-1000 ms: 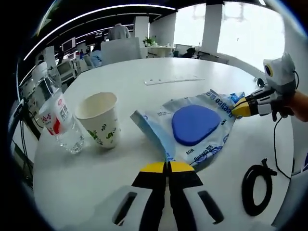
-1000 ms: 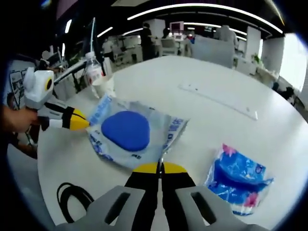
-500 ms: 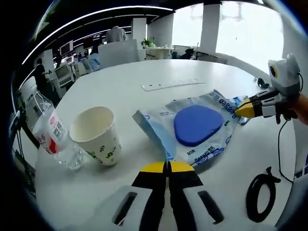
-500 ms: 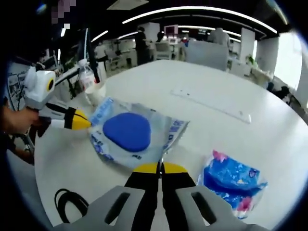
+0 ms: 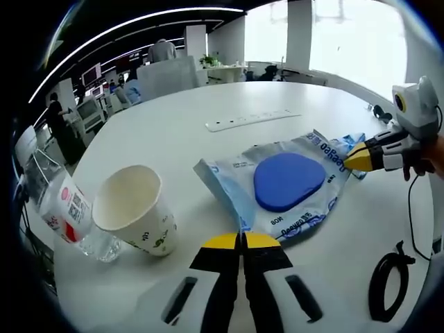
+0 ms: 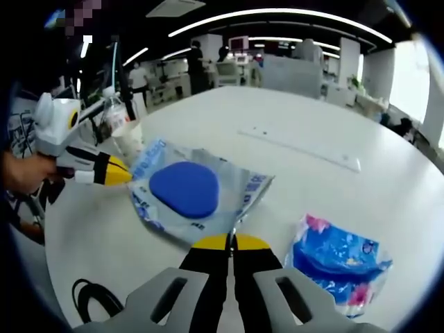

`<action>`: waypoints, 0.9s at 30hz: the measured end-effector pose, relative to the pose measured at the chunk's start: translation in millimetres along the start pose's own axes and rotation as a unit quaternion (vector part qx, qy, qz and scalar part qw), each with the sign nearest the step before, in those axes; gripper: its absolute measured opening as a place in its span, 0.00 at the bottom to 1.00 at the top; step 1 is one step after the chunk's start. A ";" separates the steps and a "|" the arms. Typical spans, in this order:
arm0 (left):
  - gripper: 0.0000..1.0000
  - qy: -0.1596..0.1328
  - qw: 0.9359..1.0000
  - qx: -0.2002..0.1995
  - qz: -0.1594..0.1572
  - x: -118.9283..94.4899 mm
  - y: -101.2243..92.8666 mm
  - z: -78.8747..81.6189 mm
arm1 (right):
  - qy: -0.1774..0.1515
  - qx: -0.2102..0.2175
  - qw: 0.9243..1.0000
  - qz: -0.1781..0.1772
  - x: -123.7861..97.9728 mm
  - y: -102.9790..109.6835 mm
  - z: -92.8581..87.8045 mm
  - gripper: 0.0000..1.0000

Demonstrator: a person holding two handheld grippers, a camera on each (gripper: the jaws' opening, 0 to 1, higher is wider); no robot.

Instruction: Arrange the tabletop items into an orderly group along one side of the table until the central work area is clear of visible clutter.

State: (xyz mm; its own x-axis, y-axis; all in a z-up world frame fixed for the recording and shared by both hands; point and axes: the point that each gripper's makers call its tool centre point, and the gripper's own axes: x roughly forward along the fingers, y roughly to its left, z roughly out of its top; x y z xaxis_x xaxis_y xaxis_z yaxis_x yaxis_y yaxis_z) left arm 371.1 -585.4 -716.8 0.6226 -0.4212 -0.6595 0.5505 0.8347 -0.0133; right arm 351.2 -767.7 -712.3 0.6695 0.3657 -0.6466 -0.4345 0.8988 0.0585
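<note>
Both grippers' jaws pinching crinkly clear packet (image 5: 284, 191) with smooth blue oval pad, beside paper cup (image 5: 135, 220)

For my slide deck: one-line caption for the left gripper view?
Both grippers, left and right, pinch a blue-padded packet beside a paper cup.

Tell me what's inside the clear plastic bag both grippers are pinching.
A flat blue pad lies inside the clear plastic bag, seen through the film. The pad hides anything under it. The bag's printed lettering is too small to read.
</note>
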 end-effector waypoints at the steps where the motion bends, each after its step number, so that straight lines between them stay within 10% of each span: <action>1: 0.00 0.001 1.000 0.001 0.002 1.6 1.0 -0.4 | 0.002 0.004 1.000 0.001 1.6 0.0 -0.9 0.00; 27: 0.01 0.015 1.000 0.011 0.018 14.4 10.4 -5.0 | 0.007 0.012 1.000 -0.005 18.1 -0.9 -8.6 0.00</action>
State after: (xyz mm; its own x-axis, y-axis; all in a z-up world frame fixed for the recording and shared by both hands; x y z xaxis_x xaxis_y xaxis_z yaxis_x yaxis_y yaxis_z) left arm 382.9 -581.0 -730.2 0.6259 -0.3794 -0.6814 0.5396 0.8415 0.0271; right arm 358.5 -763.9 -730.5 0.6648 0.3529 -0.6584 -0.4131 0.9080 0.0695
